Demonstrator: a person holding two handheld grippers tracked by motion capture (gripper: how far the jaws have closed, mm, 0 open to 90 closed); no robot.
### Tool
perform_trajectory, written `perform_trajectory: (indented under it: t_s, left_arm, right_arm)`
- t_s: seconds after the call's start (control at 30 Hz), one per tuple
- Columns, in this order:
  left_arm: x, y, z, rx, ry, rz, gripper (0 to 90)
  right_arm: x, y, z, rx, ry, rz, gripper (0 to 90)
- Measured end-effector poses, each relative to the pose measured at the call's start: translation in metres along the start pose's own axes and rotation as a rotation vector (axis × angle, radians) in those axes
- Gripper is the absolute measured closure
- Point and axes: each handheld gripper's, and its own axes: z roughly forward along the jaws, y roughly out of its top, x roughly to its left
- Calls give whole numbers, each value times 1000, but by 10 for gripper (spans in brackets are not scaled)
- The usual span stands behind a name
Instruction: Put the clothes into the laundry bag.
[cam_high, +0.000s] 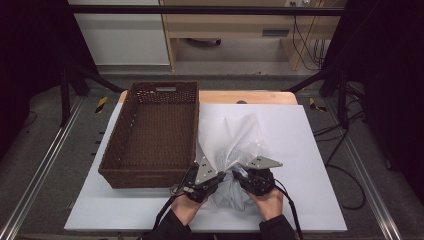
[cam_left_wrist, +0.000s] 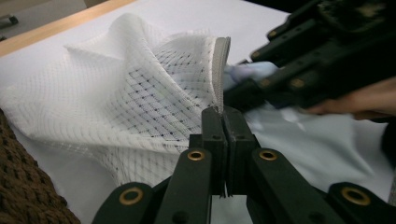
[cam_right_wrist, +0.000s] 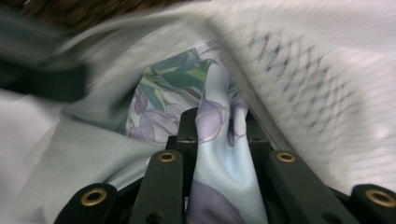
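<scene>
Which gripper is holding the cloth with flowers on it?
The right gripper: the flowered cloth is pinched between its jaws. The left gripper grips the white mesh bag by its edge.

No text, label, brand, number or sign is legible on anything in these views.

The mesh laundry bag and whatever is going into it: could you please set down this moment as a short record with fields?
Mesh laundry bag: white netting, lying on the white table cover, mouth facing the person.
Left hand-held gripper: jaws shut on the bag's zip edge, holding it up.
Right hand-held gripper: jaws clamped on the floral garment, at the bag's mouth.
Floral garment: pale blue with purple flowers and green leaves, partly inside the bag.
Wicker basket: dark brown, empty, left of the bag.
</scene>
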Motion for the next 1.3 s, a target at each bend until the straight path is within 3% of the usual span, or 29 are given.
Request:
perform_trajectory:
  t_s: [0.1,0.2,0.33,0.53,0.67,0.73,0.83,0.9,1.07,1.13,1.3]
  left_arm:
    - [1,0,-2,0,-8,-10,880]
    - [-1,-3,2,27,-12,-1,880]
    - [-2,-10,14,65,-5,11,879]
    - [2,-18,26,99,7,0,880]
    - [4,-18,26,92,12,-4,879]
    - [4,-19,26,94,12,-7,879]
    - [3,-19,25,95,17,1,879]
    - [2,-18,24,89,19,6,879]
    - [3,-14,21,74,4,-15,879]
    - [2,-12,19,65,-4,-17,880]
    - [-1,-1,8,28,-12,-5,881]
  right_arm:
    - [-10,3,7,2,-69,60,747]
    - [-16,0,18,23,-142,61,721]
    - [-17,-1,16,4,-129,41,539]
    - [-11,-8,-17,-55,-43,3,286]
    - [-11,-19,-41,-73,-20,-20,237]
    - [-16,-28,-46,-66,-19,-9,267]
    - [-22,-40,-42,-45,22,27,334]
    - [-23,-44,-37,-23,67,37,442]
    - [-20,-38,-27,-15,52,5,737]
    - [-15,-34,-28,-27,41,-20,780]
    - [0,-16,-23,-47,33,-80,792]
